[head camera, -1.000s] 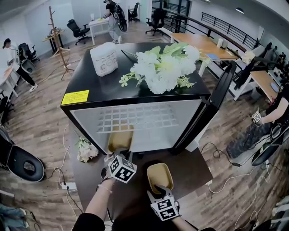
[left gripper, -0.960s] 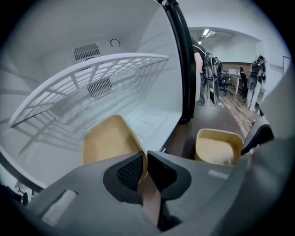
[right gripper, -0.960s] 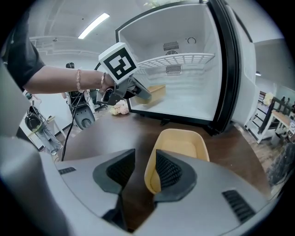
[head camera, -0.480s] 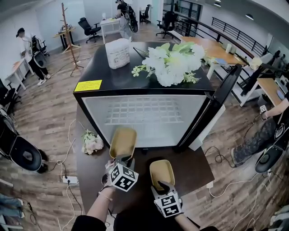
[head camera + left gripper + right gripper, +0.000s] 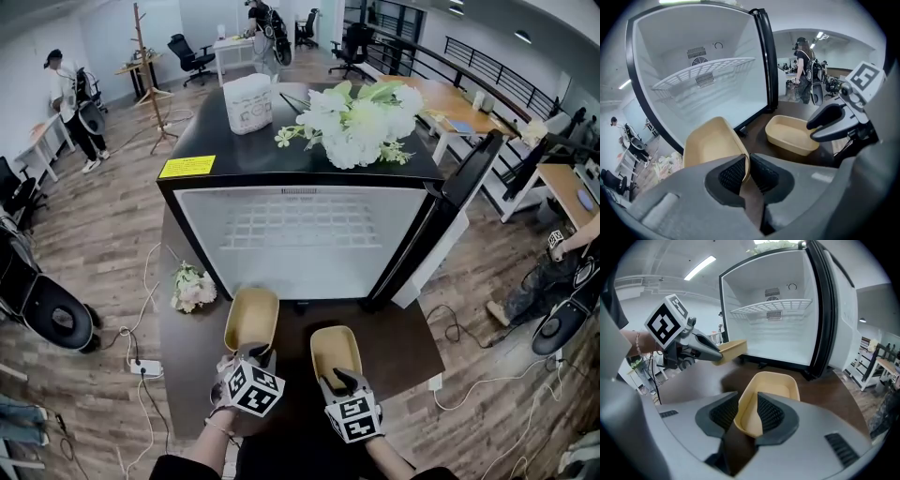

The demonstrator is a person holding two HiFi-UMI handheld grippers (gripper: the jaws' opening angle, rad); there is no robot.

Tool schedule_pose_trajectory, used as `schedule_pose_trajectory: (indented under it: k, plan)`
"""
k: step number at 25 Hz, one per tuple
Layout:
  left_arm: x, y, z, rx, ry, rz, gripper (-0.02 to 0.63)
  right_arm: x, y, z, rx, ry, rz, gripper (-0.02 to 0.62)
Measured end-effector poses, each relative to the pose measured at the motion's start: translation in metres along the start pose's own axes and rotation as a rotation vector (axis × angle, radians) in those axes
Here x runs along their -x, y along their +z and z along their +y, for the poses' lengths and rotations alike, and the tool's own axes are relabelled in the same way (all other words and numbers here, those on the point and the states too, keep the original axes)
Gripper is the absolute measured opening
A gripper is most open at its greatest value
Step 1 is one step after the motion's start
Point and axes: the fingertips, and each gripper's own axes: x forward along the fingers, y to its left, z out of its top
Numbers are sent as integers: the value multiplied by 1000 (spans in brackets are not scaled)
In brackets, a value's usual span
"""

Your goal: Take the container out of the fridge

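Head view. The small black fridge with a white interior stands on the dark brown table. Its black door is swung open to the right. The white wire shelf is bare, and I see nothing else inside.

Both of the task's things are outside, on my side of the fridge:
- The left tan oval plastic container is just in front of the fridge opening. In the right gripper view it hangs above the tabletop, not resting on it.
- The right tan oval plastic container sits flat on the table, near the left one but not touching it.

Jaws:
- The left gripper is clamped narrow on the near rim of the left tan oval plastic container, with the thin wall pinched between both ribbed pads.
- The right gripper has just been closing. The near end wall of the right tan oval plastic container is between its pads, one pad outside and one inside the tub, and I read them as pressing.

Step, my judgement: removal looks done, and this is the carry and set-down stage for the left tub.

Next move: lower it level onto bare table beside the other, without knocking it, then part the jaws only once the base is seated.

Pose: both grippers are side by side, pointing forward and slanted down toward the fridge, with the marker cubes facing up at me. My forearms come in from the bottom edge.
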Motion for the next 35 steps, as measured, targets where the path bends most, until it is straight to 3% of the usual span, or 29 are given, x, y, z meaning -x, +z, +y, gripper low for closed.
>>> schedule_pose_trajectory:
  k: [4, 9, 18, 35]
  plan:
    - [1, -25, -16, -17, 5, 58, 37, -2, -2, -4, -7, 6, 7, 129]
    - [5, -40, -31, 40, -10, 62, 37, -1, -3, -1, -7, 11, 8, 127]
    - [1, -65, -51, 53, -53, 124, 37, -3, -10, 0, -40, 28, 20, 127]
    - [-9, -85, -68, 61, -94, 201, 38, -2, -9, -2, -104, 61, -3, 127]
